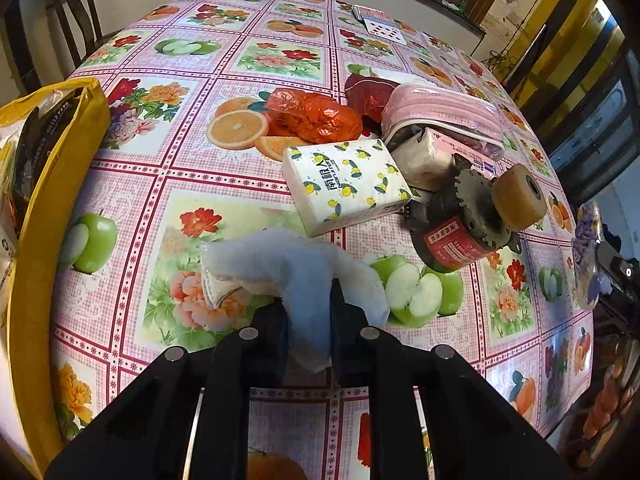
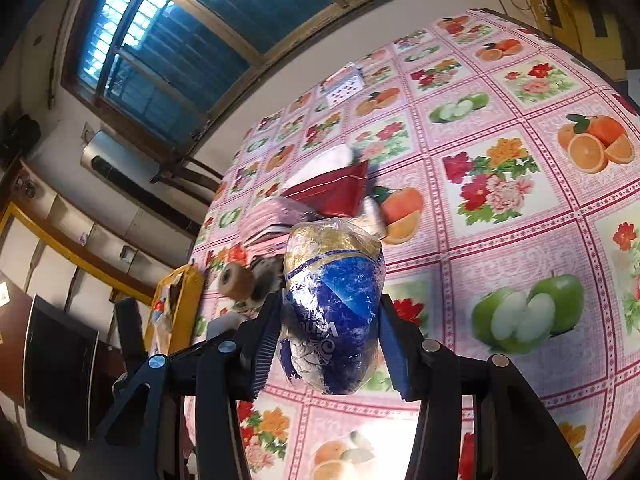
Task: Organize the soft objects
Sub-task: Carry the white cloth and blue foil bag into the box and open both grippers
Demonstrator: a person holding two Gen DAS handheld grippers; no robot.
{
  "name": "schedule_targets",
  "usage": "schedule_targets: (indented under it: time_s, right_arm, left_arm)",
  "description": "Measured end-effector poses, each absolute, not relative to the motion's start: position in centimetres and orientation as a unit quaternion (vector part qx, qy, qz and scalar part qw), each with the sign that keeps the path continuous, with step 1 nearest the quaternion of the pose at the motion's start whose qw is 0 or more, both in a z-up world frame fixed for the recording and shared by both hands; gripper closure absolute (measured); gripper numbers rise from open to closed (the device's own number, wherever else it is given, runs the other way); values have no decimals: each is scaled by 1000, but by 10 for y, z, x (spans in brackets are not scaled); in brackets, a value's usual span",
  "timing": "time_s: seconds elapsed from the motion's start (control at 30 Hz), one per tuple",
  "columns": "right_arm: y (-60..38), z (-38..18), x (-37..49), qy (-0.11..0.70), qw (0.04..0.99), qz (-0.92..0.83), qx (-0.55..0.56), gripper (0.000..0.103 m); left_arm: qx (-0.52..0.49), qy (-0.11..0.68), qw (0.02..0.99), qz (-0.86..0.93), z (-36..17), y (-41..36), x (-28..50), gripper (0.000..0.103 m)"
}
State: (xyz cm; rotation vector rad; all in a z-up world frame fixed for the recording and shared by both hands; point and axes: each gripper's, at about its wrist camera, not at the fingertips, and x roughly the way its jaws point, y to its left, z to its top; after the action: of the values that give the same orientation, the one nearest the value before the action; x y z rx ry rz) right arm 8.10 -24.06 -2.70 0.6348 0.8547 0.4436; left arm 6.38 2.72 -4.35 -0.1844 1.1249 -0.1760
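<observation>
on the fruit-and-flower tablecloth (image 1: 168,168) the left gripper (image 1: 310,320) is clamped on a pale blue fluffy cloth (image 1: 296,268), whose loose ends flop out to either side of the fingers and hang just over the table. just beyond it lies a white tissue pack printed with lemons (image 1: 346,184), tilted, its far corner against a second, pinkish tissue pack (image 1: 432,156). behind those sit a crumpled orange plastic bag (image 1: 316,114), a dark red bag (image 1: 368,94) and a pink striped zip pouch (image 1: 444,116), all bunched close together. to the right of the lemon pack a small motor with a red label (image 1: 452,240) lies on its side, a tan wheel (image 1: 518,198) on its shaft — the one hard lump in the pile. a yellow bag (image 1: 52,184) stands open at the left table edge.

the right gripper (image 2: 330,340) is closed on a blue, gold and white wrapped bundle in clear plastic (image 2: 334,296), held above the table — it blocks most of the pile in that view. playing cards (image 2: 344,86) lie well apart near the far edge.
</observation>
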Motion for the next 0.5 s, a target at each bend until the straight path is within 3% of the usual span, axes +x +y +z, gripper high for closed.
schedule_targets:
  time_s: [0.5]
  right_arm:
    - [-68,24,80,417,805,361,217,54]
  left_arm:
    - [-134,453,881,-34,22,133,18,89]
